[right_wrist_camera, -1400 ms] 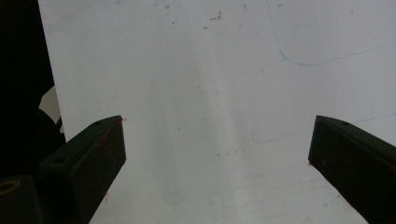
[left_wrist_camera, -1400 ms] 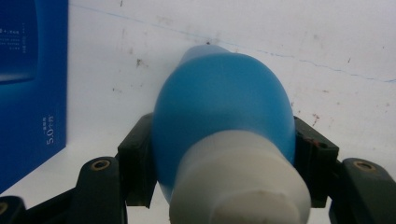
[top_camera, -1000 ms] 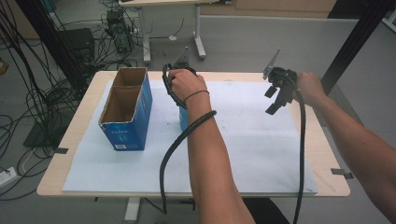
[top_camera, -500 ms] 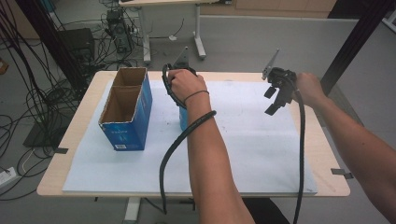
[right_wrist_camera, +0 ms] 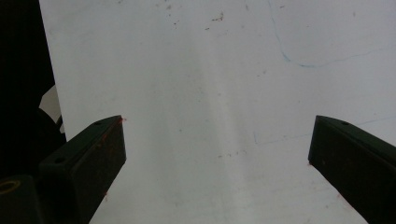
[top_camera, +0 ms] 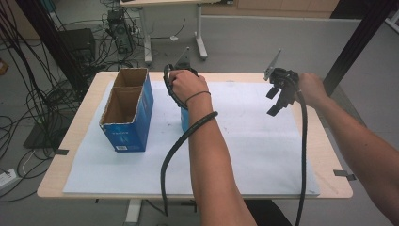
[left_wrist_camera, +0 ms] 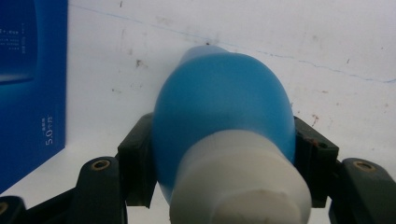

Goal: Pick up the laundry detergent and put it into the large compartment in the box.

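A blue bottle with a white cap stands on the white sheet beside a blue carton, and its lower part peeks out under the person's left hand. My left gripper is shut on it, with a jaw pressed against each side of the body. In the high view the left gripper points down, mostly hidden by the hand. My right gripper hovers above the right part of the sheet. Its jaws stand wide open with only white paper between them.
An open blue cardboard box with two compartments stands at the left of the table. White paper covers most of the tabletop. Black cables trail from both grippers toward the front edge. Desks and cable tangles lie beyond the table.
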